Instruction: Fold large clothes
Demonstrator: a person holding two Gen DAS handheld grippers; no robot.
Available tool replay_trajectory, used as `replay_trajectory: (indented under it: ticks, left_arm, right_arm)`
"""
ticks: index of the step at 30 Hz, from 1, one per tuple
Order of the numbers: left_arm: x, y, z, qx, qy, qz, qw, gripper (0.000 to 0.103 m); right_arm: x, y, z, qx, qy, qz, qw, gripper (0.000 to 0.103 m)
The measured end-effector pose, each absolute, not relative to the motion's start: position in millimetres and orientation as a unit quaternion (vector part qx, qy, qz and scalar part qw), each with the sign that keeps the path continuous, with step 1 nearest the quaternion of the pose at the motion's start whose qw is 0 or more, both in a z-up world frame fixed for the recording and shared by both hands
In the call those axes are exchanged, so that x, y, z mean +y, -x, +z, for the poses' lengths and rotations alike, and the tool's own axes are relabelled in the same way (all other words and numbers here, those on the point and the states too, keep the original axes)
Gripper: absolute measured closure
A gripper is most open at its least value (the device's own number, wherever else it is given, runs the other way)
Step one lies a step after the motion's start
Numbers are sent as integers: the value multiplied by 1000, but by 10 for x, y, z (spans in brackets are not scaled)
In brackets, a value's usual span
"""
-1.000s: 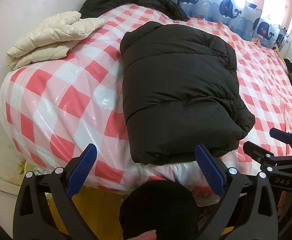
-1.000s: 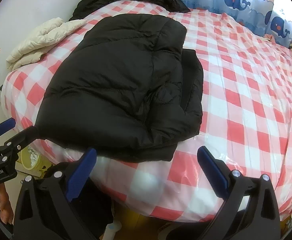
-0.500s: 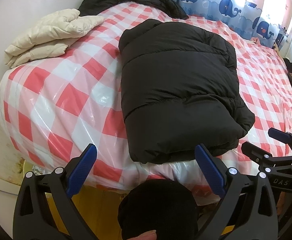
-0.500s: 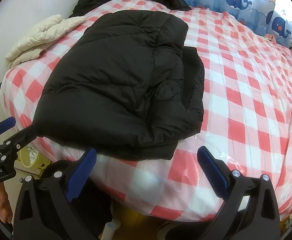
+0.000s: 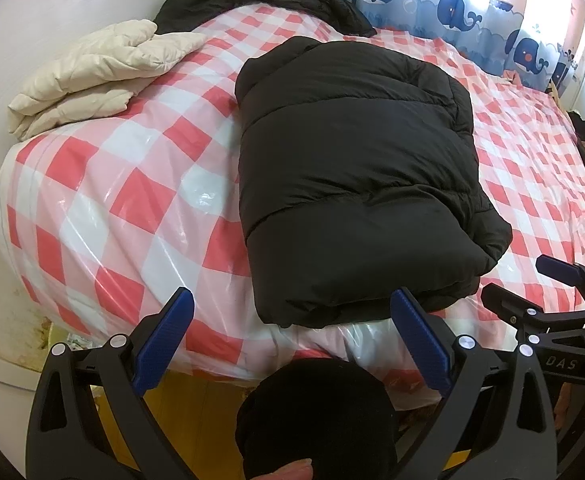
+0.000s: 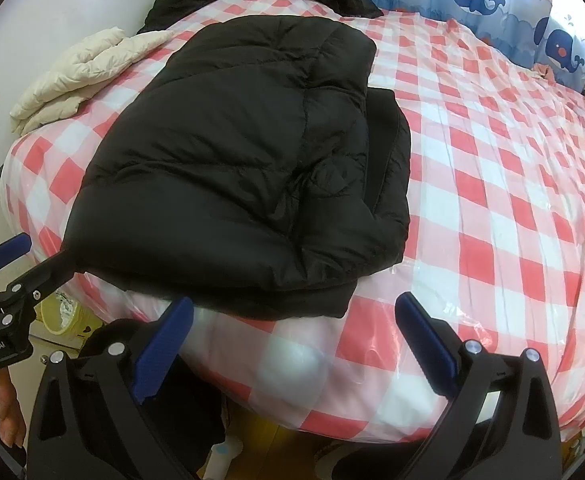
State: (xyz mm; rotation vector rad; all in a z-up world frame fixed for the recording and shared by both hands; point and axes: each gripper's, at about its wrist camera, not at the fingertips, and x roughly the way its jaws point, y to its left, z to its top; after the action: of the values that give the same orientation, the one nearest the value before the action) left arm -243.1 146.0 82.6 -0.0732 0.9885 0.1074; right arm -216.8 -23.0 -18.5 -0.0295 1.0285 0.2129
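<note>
Black jacket (image 5: pixel 352 176) folded on bed (image 5: pixel 104 200); both grippers' fingers spread, empty

1. Your left gripper (image 5: pixel 292 338) has a black frame with cut-out holes in it.
2. Its fingers (image 5: pixel 420 338) wear bright blue pads.
3. Round silver screws (image 5: pixel 465 343) shine on the frame.
4. Your right gripper (image 6: pixel 294 344) looks the same: black frame, blue pads, silver screws.
5. White letters on the left gripper's side read "GenRobot.AI" in the right wrist view.
6. Your right gripper's side shows "DAS".
</note>
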Motion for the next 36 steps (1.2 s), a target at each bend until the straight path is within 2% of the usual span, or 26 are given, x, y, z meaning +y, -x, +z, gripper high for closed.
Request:
replay_trajectory:
  ticks: [36]
  left_arm:
    - [1443, 2382, 816, 475, 22, 51, 878, 8]
  right_arm:
    - [-225, 2148, -251, 501, 13, 108, 859, 6]
